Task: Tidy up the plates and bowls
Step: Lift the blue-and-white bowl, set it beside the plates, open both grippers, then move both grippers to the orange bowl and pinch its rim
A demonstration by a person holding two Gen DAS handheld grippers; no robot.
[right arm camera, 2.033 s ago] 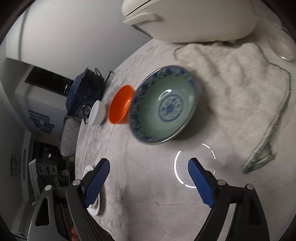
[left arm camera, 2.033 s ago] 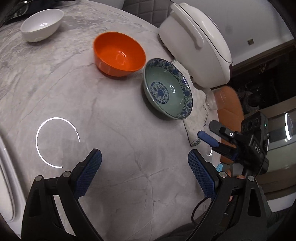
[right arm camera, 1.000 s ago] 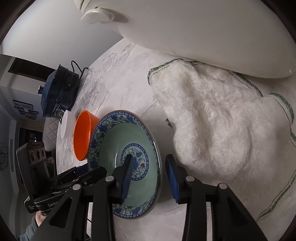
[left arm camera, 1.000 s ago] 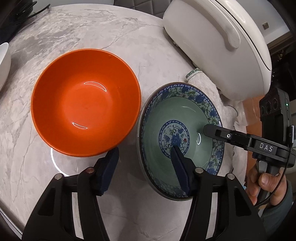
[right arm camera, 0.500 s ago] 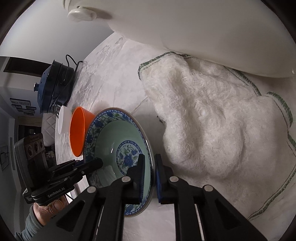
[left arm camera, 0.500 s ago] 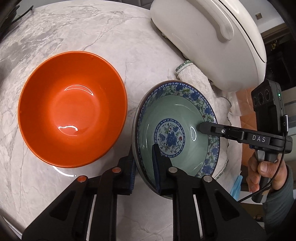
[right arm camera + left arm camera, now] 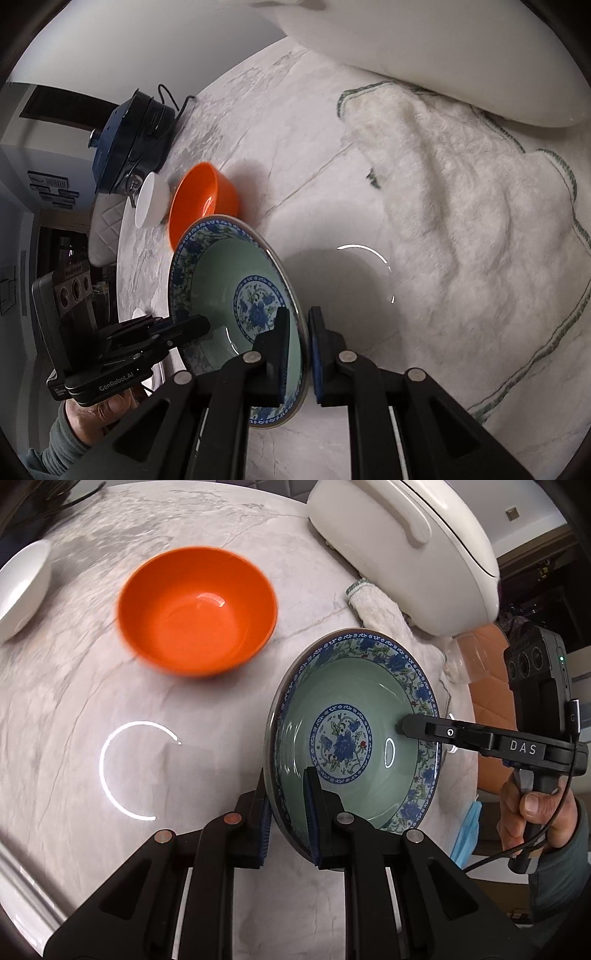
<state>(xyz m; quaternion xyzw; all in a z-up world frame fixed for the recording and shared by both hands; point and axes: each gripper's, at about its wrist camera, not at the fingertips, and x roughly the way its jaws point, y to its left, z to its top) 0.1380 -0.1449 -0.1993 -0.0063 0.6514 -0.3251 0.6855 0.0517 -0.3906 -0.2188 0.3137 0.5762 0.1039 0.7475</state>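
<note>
A green bowl with a blue floral rim (image 7: 354, 716) is held off the marble table by both grippers. My left gripper (image 7: 288, 794) is shut on its near rim. My right gripper (image 7: 298, 332) is shut on the opposite rim; it shows in the left wrist view (image 7: 406, 725) reaching in from the right. The bowl (image 7: 229, 291) is tilted. An orange bowl (image 7: 197, 611) sits on the table to the left, also in the right wrist view (image 7: 201, 201). A white bowl (image 7: 22, 587) sits further left, beside the orange one (image 7: 149, 201).
A large white rice cooker (image 7: 402, 542) stands behind the bowls on a white towel (image 7: 461, 206). A dark blue appliance (image 7: 133, 133) sits at the table's far side. A blue face mask (image 7: 467, 827) lies at the table edge.
Both grippers closed on the green bowl's rim and lifted it off the table, away from the orange bowl. The bowl now hangs tilted above its shadow.
</note>
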